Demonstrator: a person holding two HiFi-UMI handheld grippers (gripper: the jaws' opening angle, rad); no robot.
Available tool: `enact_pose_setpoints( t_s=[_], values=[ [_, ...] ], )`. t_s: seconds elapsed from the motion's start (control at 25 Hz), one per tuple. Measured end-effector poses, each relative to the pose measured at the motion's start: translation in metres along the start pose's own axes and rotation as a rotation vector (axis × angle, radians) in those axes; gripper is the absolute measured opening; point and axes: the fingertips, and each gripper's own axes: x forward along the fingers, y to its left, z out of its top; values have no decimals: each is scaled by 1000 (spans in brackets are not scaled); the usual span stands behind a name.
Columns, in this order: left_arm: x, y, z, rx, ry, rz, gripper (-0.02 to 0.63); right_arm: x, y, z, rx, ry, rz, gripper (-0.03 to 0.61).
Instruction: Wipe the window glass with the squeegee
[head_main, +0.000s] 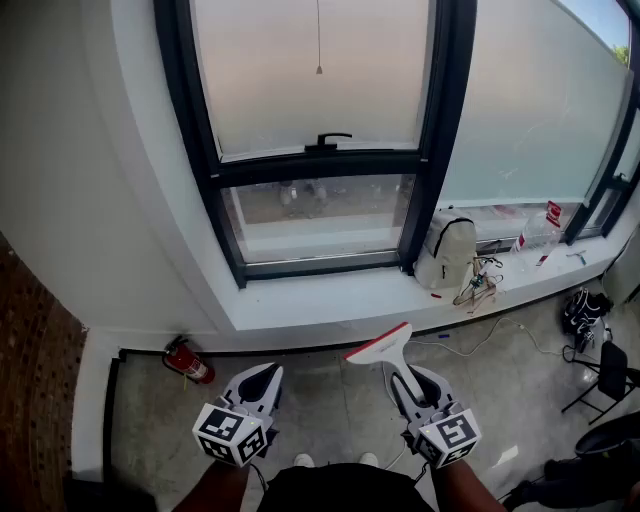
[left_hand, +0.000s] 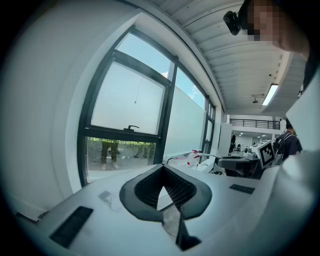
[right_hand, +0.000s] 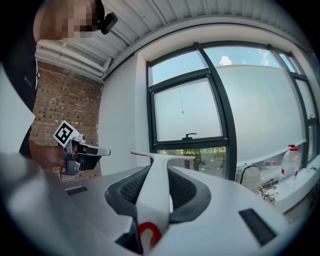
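Jaws of right gripper (right_hand: 156, 176) clamp the squeegee (right_hand: 156, 197) handle; left gripper (left_hand: 163, 174) closed, empty.

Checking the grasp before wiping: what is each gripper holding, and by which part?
The right gripper clamps the squeegee by its handle; the left gripper is shut on nothing.

White sill (head_main: 330, 300), pale bag (head_main: 447, 250) and tangled cords (head_main: 478, 290), extinguisher (head_main: 188, 362) on floor (head_main: 330, 400)

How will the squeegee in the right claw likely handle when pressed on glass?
Probably stiff and light: the squeegee looks like slim moulded plastic. Held only by its narrow handle in the right claw, its wide blade may twist.
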Motion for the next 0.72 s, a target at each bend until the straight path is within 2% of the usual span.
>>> enact_pose_setpoints(
  t_s=[0.44,0.56,0.72],
  values=[
    [-7,14,1,4,3,6,0,7,8,4,10,-13,-9,87],
    [-9,18,0,7,6,4,0,11,15,8,17,-57,33,87],
    [-11,23,-7,3,18,-2,0,14,28,4,5,-20,49,87]
  ],
)
